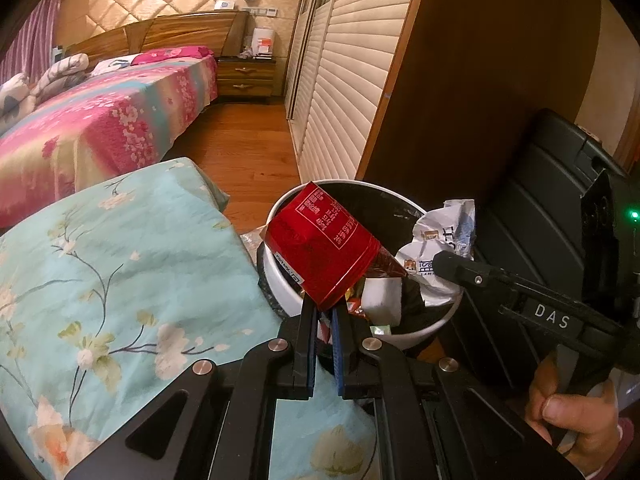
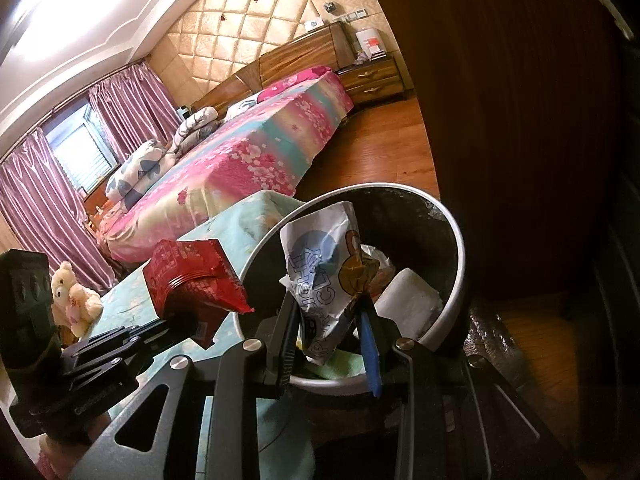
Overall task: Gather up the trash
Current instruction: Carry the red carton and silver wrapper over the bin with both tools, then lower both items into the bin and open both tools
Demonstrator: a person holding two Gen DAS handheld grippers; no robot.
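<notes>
My left gripper [image 1: 325, 312] is shut on the lower edge of a red snack packet [image 1: 320, 248], which it holds above the near left rim of a white bin [image 1: 276, 276] with a black liner. My right gripper [image 2: 328, 320] is shut on a crumpled white wrapper [image 2: 320, 276] with a cartoon print, held over the bin [image 2: 456, 240]. From the left wrist view the right gripper [image 1: 448, 266] comes in from the right with the white wrapper [image 1: 444, 236]. In the right wrist view the left gripper [image 2: 184, 322] carries the red packet [image 2: 192, 276]. Inside the bin lie a white block [image 1: 384, 296] and small scraps.
A turquoise floral cover [image 1: 120, 280] sits close to the bin's left side. A black ribbed case [image 1: 540, 200] and a dark wooden panel [image 1: 460, 80] stand behind the bin on the right. A pink bed [image 1: 100, 128], nightstand [image 1: 246, 76] and teddy bear [image 2: 74, 300] are farther off.
</notes>
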